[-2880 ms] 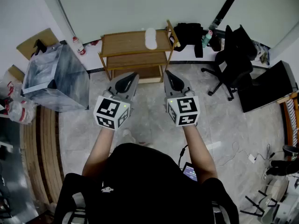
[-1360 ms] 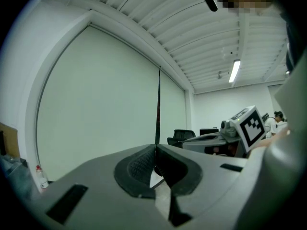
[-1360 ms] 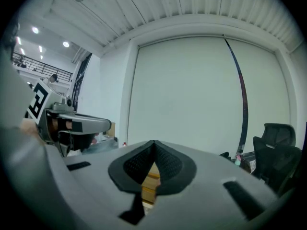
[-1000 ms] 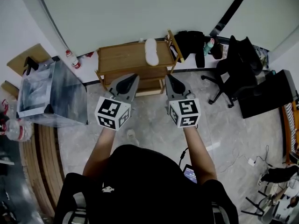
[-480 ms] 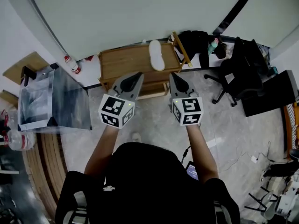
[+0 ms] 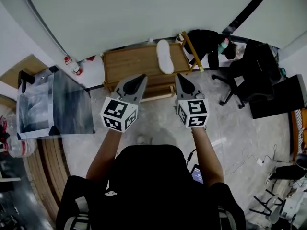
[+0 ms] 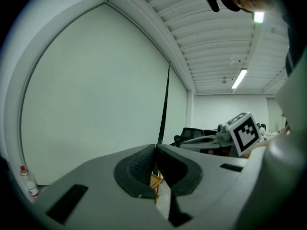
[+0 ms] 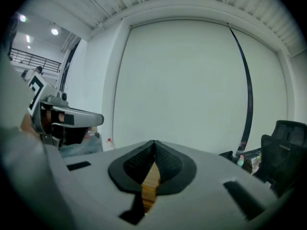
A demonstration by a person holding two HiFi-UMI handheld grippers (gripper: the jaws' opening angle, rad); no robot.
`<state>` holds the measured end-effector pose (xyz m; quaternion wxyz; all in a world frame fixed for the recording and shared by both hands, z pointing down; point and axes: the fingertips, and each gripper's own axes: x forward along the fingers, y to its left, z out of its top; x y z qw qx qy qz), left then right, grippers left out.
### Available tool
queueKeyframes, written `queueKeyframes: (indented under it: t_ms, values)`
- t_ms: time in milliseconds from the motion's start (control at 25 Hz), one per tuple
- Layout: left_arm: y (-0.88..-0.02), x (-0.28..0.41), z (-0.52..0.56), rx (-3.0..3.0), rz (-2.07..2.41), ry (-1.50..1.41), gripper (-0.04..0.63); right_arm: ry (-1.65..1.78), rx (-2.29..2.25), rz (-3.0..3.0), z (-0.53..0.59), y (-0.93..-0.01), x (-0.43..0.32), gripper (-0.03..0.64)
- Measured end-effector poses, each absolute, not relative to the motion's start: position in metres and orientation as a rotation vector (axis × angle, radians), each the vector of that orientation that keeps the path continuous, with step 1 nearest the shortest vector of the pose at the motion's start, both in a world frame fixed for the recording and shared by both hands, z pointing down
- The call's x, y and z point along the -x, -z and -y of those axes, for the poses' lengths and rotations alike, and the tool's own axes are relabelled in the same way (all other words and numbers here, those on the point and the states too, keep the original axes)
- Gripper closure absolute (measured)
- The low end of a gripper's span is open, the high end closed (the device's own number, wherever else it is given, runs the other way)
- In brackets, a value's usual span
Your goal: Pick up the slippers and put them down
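Note:
A white slipper [image 6: 165, 56] lies on the top board of a low wooden shelf [image 6: 129, 63] against the wall. My left gripper [image 6: 142, 77] and right gripper [image 6: 179, 76] are held side by side in front of the shelf, pointing at it, short of its front edge and apart from the slipper. Both are shut with nothing between the pads. In the left gripper view the left gripper [image 7: 155, 150] has its tips touching, with a strip of shelf wood [image 7: 156, 180] below them. In the right gripper view the right gripper [image 8: 154, 143] is closed the same way. A small white thing [image 6: 141, 140] lies on the floor under my arms; I cannot tell what it is.
A grey glass-sided box [image 6: 53, 107] stands left of the shelf, with a bottle [image 6: 75, 67] by the wall. A black bag [image 6: 205, 40] and black office chairs [image 6: 254, 68] crowd the right. Cables [image 6: 240, 157] trail on the marble floor.
Both grippers have moved forward toward the shelf, which now sits closer to their tips. The slipper has not moved on the shelf. Both stay shut.

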<state>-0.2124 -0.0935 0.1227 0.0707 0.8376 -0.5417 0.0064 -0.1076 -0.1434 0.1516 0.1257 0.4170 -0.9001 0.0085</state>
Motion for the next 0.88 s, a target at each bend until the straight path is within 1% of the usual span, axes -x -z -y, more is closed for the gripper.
queueKeyframes:
  t_ms: [880]
  values:
    - [-0.174, 0.206, 0.23, -2.369, 1.649, -0.116, 0.589, -0.194, -1.043, 2.563, 0.291, -0.224, 0.104, 0.618]
